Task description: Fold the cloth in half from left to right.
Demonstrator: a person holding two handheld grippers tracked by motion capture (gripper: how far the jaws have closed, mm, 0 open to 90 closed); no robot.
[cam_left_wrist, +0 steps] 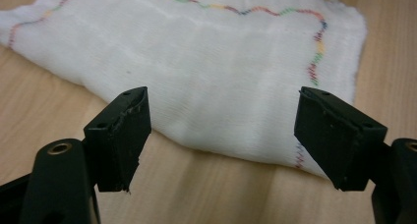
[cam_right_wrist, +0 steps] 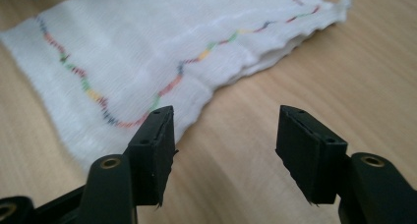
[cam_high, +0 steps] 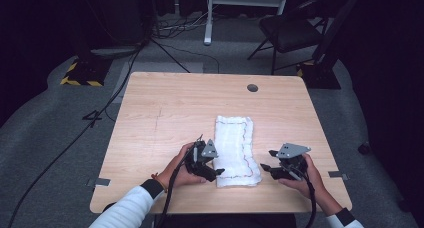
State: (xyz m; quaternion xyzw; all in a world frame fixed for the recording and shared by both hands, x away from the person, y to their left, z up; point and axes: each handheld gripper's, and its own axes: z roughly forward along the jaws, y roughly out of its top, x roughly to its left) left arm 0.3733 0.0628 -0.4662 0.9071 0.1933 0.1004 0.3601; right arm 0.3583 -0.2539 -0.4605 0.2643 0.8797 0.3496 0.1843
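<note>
A white cloth with a wavy multicoloured stitch line lies folded into a long strip on the wooden table, slightly toward five o'clock from the table's centre, its long axis running from twelve to six. The left gripper sits at the strip's near corner, at about eight o'clock of the cloth, and the right gripper waits just off its near edge at about four o'clock, apart from the fabric. Both are released: each pair of jaws stands wide with nothing between them. To my eye the folding is well along, since the cloth is already doubled into a narrow band and lies fairly flat; what seems left is one more fold end to end, or simply leaving it there. The high view gives the whole layout, the cloth's place on the table and the person's hands either side. The right gripper view adds what that one cannot: the stacked layers showing along the cloth's edge. The left gripper view shows the fabric lying smooth ahead of its open jaws, the stitching turning a corner.
</note>
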